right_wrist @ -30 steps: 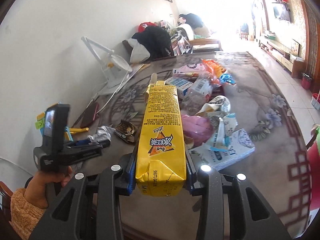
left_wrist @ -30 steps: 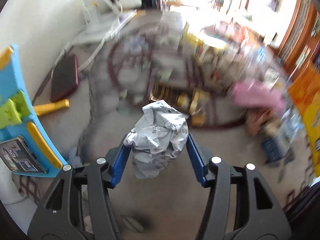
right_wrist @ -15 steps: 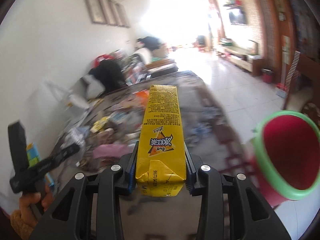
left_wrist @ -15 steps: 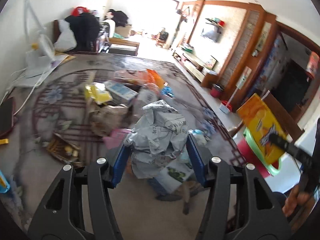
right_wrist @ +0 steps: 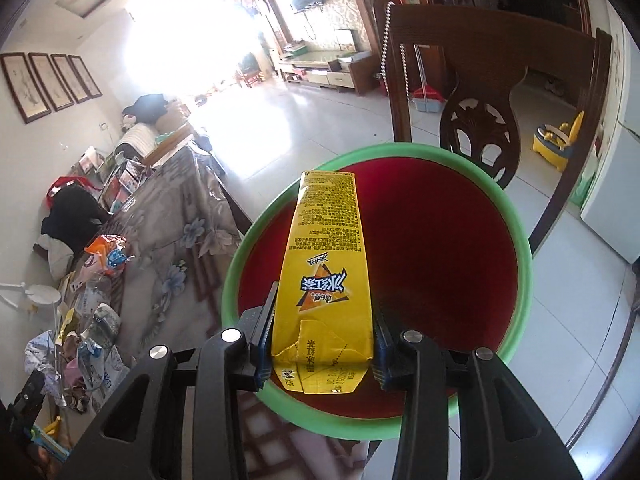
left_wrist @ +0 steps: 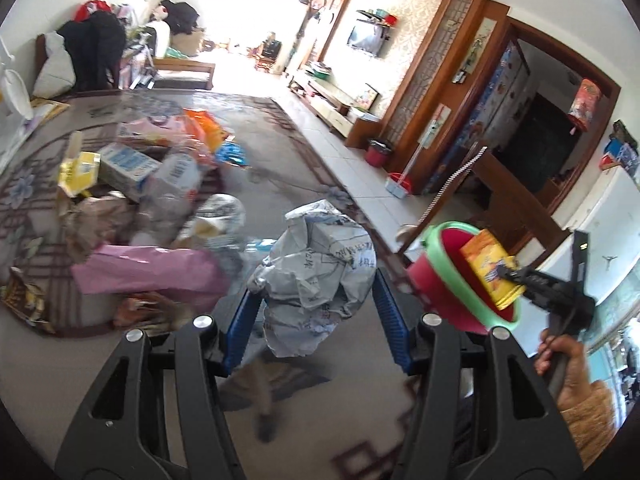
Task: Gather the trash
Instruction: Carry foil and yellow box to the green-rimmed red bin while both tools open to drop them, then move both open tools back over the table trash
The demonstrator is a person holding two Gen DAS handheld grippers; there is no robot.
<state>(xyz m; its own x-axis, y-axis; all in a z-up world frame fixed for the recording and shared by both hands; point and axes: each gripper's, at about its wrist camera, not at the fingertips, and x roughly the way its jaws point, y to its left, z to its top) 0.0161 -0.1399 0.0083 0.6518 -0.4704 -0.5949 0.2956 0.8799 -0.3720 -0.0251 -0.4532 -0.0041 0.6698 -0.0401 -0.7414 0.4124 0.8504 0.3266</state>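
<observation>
My left gripper [left_wrist: 316,304] is shut on a crumpled grey-white paper wad [left_wrist: 318,276] and holds it above the table near its right edge. My right gripper [right_wrist: 320,320] is shut on a yellow drink carton [right_wrist: 326,276] and holds it over the mouth of a red bin with a green rim [right_wrist: 516,236]. The left wrist view shows that bin [left_wrist: 436,280] beside the table with the carton [left_wrist: 490,266] at its opening and the right gripper body [left_wrist: 556,288] behind it.
A pile of trash lies on the patterned table [left_wrist: 260,160]: a pink bag [left_wrist: 148,272], a yellow carton [left_wrist: 78,172], a blue-white box [left_wrist: 128,166], an orange wrapper [left_wrist: 204,128]. A wooden chair [right_wrist: 480,128] stands behind the bin.
Both grippers have swung right, away from the table's left side. The right gripper has carried the yellow carton from above the table to over the bin. The left still holds the paper wad.
</observation>
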